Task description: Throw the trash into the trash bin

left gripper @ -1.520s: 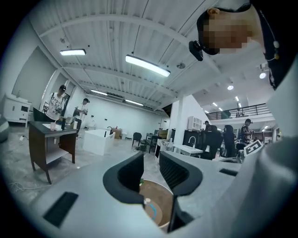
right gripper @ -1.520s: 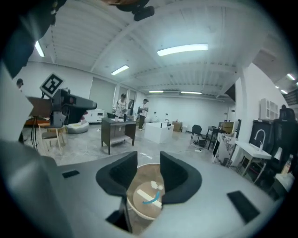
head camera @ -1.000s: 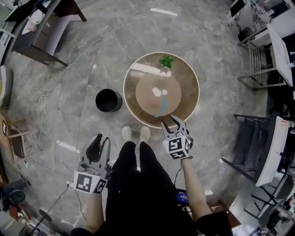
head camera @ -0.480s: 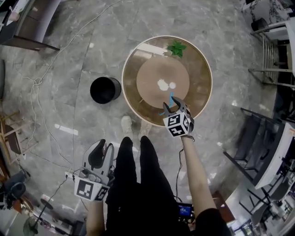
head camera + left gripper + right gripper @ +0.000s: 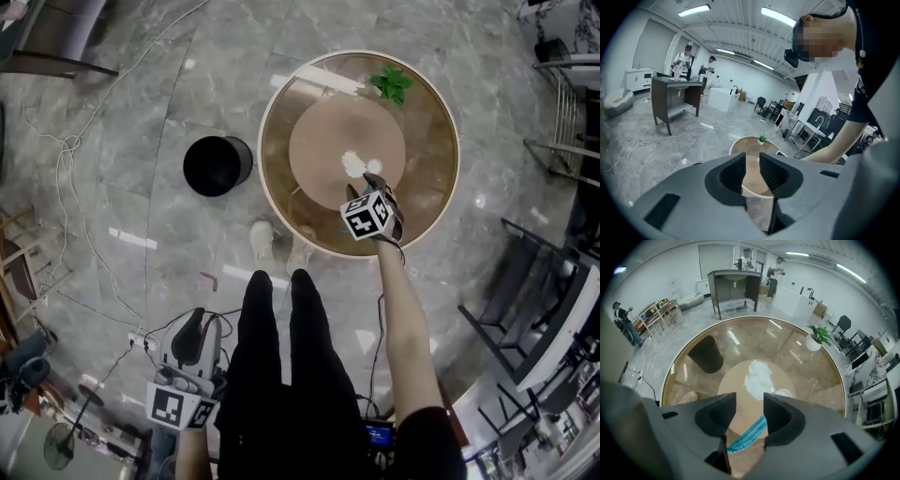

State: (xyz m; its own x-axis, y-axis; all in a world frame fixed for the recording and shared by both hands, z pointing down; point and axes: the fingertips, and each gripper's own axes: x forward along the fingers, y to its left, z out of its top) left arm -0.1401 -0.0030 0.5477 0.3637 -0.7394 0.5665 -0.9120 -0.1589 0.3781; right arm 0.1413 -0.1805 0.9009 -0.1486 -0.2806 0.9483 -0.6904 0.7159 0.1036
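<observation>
Left gripper: hangs low beside my left leg, aimed forward and slightly down toward the table. Its jaws stand a modest gap apart with nothing between them, and they have just been closing a little.

Trash bin: black, open-topped, on the floor just left of the round glass table.

Trash is on the table's inner disc: crumpled white paper and, nearer me, a blue strip. I judge both light and soft. The strip looks limp and textured, likely to drape, so pinch across its middle. The paper should crush easily, so any bulge will serve.

Right gripper: my arm is stretched over the table and the gripper points steeply down. Its jaws are wide and have just been opening. The strip shows in the gap below them, not pinched.
</observation>
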